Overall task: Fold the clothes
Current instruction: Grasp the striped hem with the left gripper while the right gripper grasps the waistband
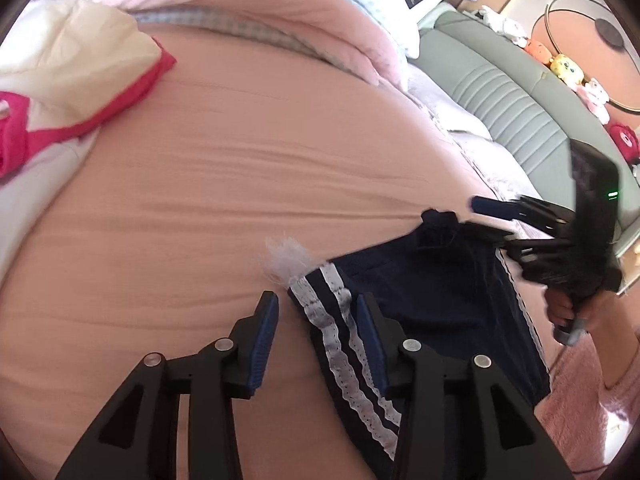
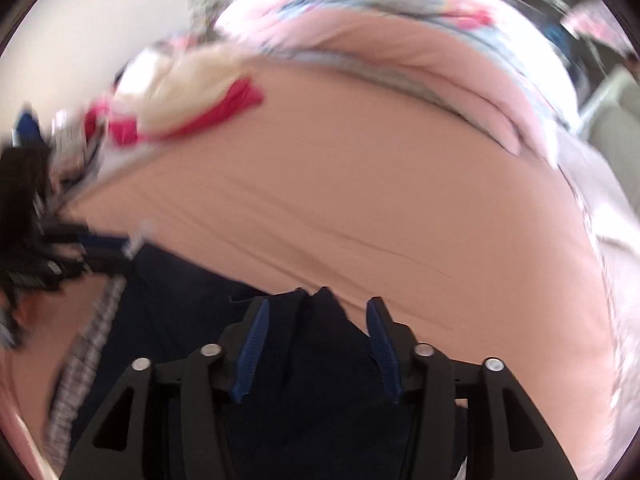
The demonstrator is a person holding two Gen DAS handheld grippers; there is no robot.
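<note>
- Left wrist view: my left gripper (image 1: 318,304) hovers over the near part of a bed covered by a peach sheet (image 1: 240,184), its blue-padded jaws apart and pressing on nothing. The lace-striped side edge of the navy shorts (image 1: 432,300) lies between them, and the white lace stripes (image 1: 340,340) run toward the near edge. The shorts lie flat on the near right part of the bed.
- To the right, my right gripper (image 1: 486,218) reaches in at the far corner of the shorts, where the navy cloth bunches up by its tips. A cream and red garment (image 1: 72,80) lies far left, a pink quilt (image 1: 300,12) at the far end.
- Right wrist view, blurred: the right gripper (image 2: 318,308) has its jaws apart with a peak of navy cloth standing between them, neither pad pressing it. My left gripper (image 2: 104,248) shows at the left, at the shorts' edge.
</note>
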